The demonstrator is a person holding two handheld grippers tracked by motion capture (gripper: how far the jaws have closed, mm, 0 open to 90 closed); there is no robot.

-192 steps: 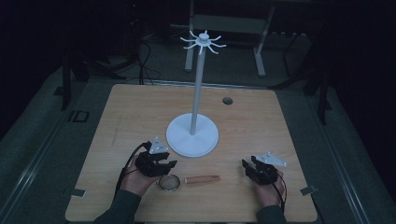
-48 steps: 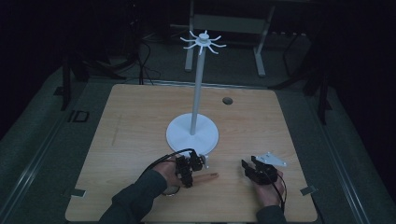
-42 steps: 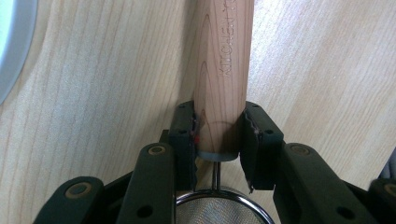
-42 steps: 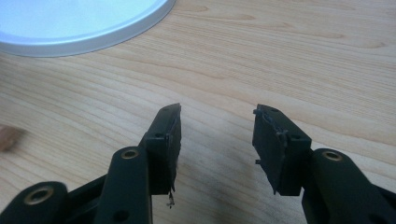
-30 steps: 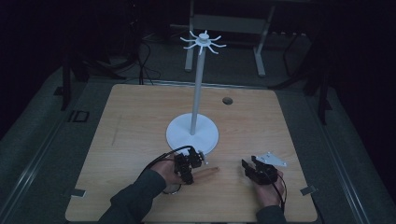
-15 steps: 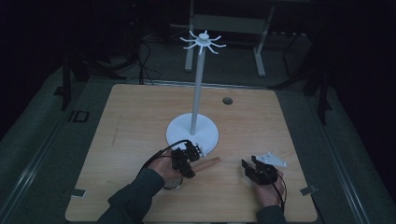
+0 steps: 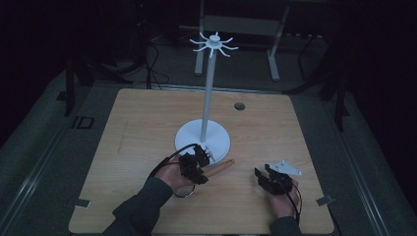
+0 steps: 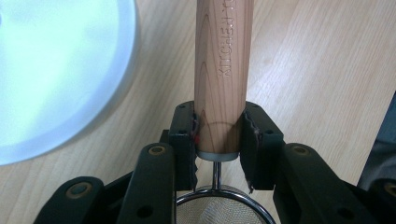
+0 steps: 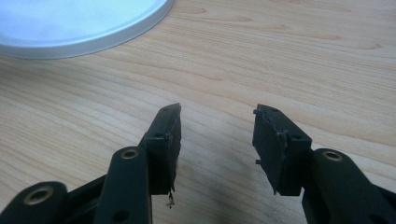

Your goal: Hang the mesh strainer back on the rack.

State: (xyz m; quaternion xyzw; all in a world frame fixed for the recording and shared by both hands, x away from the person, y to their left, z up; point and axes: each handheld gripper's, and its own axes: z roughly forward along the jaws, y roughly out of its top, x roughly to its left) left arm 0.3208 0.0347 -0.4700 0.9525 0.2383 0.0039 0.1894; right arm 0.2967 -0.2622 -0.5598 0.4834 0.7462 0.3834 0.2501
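So the count: one pale wooden table (image 7: 123, 147), one tall white metal stand with a round base and hooked arms on top (image 7: 210, 88), one wooden-handled wire mesh strainer (image 8: 223, 70), two black two-jaw grippers (image 8: 217, 140) (image 9: 216, 135).

Smooth grained wooden handle (image 8: 223, 70), shiny metal mesh sieve (image 8: 219, 207), matt pale wood table (image 9: 289, 56), smooth white stand base (image 8: 56, 70).

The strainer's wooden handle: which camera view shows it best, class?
The left gripper view: the wooden handle runs up close between the left tongs, its grain and lettering readable. The high view shows it as a small stick. The right gripper view adds nothing on it.
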